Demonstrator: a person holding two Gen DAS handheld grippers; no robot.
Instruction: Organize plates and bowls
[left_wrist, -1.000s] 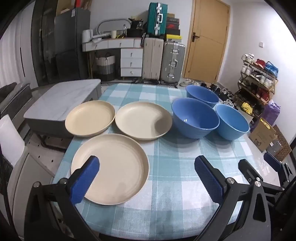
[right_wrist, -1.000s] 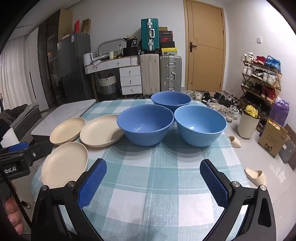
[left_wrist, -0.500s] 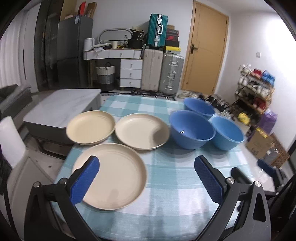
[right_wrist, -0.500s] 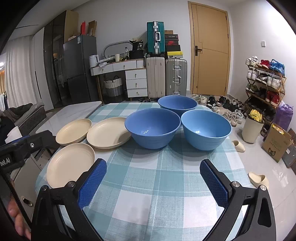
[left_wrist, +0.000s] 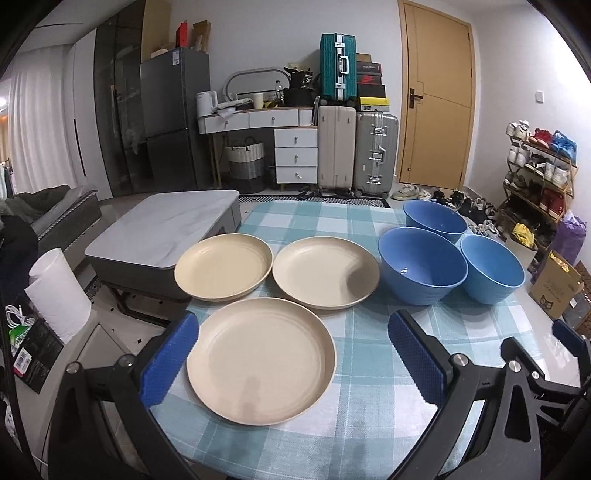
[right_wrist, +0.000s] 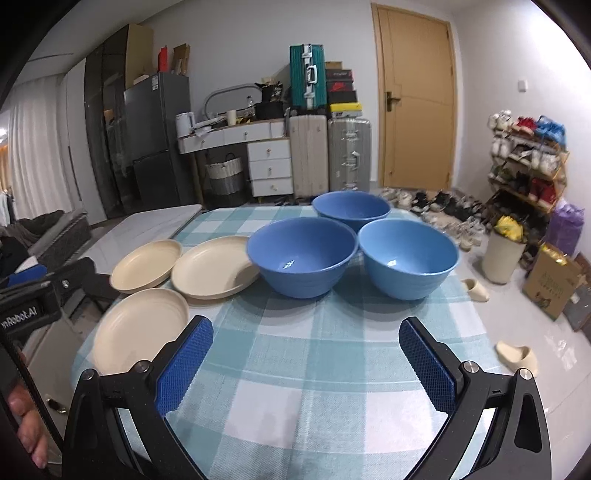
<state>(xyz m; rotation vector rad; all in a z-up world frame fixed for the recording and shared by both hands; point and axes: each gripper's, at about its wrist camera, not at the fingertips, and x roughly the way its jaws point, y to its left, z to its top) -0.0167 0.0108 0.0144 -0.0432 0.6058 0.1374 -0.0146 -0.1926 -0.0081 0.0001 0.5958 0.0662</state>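
Three cream plates lie on the checked tablecloth: a near plate (left_wrist: 260, 360), a far-left plate (left_wrist: 223, 267) and a middle plate (left_wrist: 325, 271). To their right stand three blue bowls: a near-left bowl (left_wrist: 421, 269), a right bowl (left_wrist: 491, 273) and a far bowl (left_wrist: 434, 219). My left gripper (left_wrist: 291, 354) is open, hovering over the near plate with nothing between its pads. My right gripper (right_wrist: 303, 362) is open above bare cloth, short of the bowls (right_wrist: 303, 254). The plates (right_wrist: 140, 328) show at its left.
The table's front and left edges (left_wrist: 177, 321) are close. A low grey table (left_wrist: 166, 236) and a paper roll (left_wrist: 59, 291) stand to the left. Suitcases (left_wrist: 356, 151), drawers and a door line the back wall; a shoe rack (left_wrist: 539, 177) and a cardboard box (left_wrist: 554, 284) are right.
Both grippers have risen and tilted up, so the plates and bowls sit lower and farther in each view. Nothing on the table has moved. Both jaws stay wide apart.
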